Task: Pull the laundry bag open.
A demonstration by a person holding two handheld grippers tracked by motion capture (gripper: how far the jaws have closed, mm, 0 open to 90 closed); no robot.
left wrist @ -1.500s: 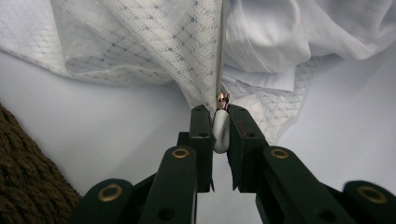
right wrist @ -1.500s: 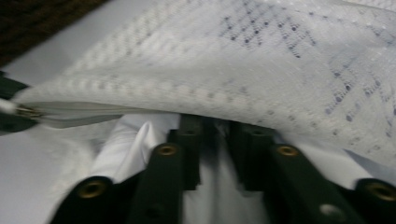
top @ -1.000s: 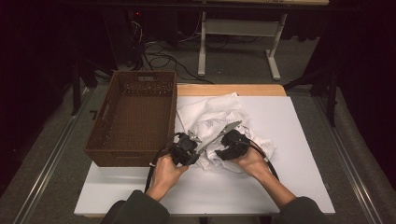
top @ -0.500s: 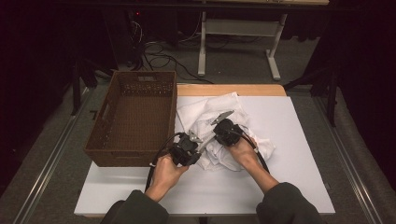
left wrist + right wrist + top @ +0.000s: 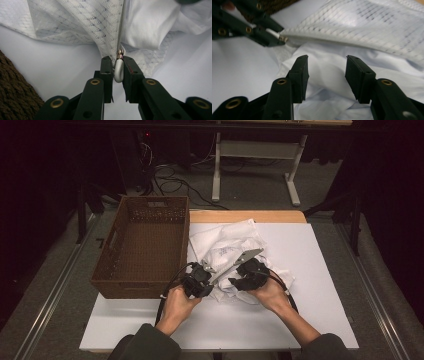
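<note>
White mesh laundry bag [image 5: 227,251] lies crumpled; left gripper [image 5: 116,71] pinches its zipper pull [image 5: 119,71], while right gripper [image 5: 326,75], just opening, stands spread over the cloth.

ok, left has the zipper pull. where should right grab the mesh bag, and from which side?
Judging by the pose: take the mesh edge beside the zipper track, just past the zipper pull clamped in the left gripper. The mesh bag rises there as a taut ridge; right gripper, jaws just opened and empty, could straddle it from above.

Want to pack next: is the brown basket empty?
Empty: the high view shows the basket's bare woven floor; the white mesh bag lies beside it.
</note>
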